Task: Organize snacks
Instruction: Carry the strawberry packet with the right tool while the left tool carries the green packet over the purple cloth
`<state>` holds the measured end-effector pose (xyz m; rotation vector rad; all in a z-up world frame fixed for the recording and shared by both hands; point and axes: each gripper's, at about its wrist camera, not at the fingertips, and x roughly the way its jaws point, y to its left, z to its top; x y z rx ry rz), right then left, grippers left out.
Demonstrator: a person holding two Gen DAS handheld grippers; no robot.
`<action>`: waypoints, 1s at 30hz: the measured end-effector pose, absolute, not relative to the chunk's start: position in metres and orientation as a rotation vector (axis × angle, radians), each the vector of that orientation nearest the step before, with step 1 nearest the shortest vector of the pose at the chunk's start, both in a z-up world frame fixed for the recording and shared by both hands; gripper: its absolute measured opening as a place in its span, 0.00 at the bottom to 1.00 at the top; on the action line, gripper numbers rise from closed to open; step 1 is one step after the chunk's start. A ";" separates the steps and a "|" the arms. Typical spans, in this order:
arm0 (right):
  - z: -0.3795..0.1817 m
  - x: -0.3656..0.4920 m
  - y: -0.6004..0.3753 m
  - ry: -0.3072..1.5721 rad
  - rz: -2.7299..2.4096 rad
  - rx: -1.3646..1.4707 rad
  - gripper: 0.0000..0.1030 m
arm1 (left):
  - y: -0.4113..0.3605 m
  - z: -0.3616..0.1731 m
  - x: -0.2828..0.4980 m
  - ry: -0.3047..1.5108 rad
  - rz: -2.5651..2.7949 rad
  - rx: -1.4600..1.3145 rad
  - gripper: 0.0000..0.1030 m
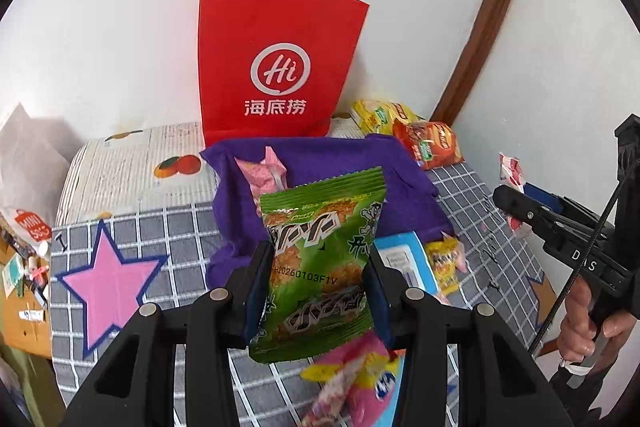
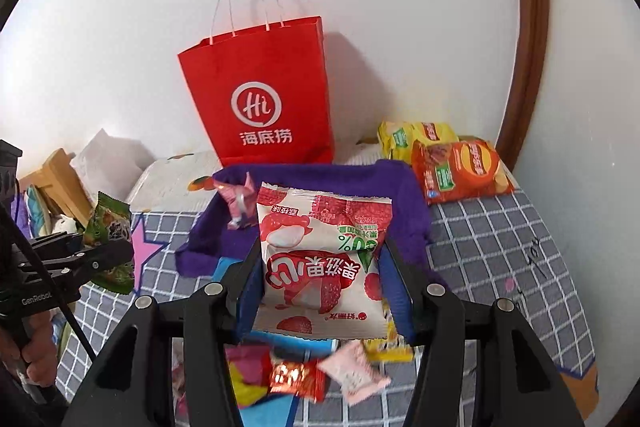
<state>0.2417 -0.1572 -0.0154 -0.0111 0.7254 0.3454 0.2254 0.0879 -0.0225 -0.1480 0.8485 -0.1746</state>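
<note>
Green snack packet clamped in the left gripper; white lychee packet clamped in the right gripper. Both over the bed, facing the purple cloth bin. Mid-carry; next, likely carry each over the bin, then let go.

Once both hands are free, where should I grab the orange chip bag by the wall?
Take the orange chip bag by its near right corner seam, coming in from the open checked bedding on its right. It lies flat, its puffed middle is too wide to pinch, the yellow bag crowds its far left and the purple cloth lies close on its left.
</note>
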 end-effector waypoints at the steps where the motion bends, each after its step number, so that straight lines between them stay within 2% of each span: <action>1: -0.015 0.250 -0.155 0.726 0.350 -0.012 0.52 | 0.089 -0.023 0.232 0.850 -0.171 -0.145 0.41; 15: -0.020 0.327 -0.142 0.737 0.378 -0.008 0.52 | 0.096 -0.033 0.311 0.852 -0.168 -0.173 0.41; 30: -0.051 0.396 -0.139 0.821 0.385 0.012 0.52 | 0.114 -0.086 0.357 0.930 -0.199 -0.267 0.41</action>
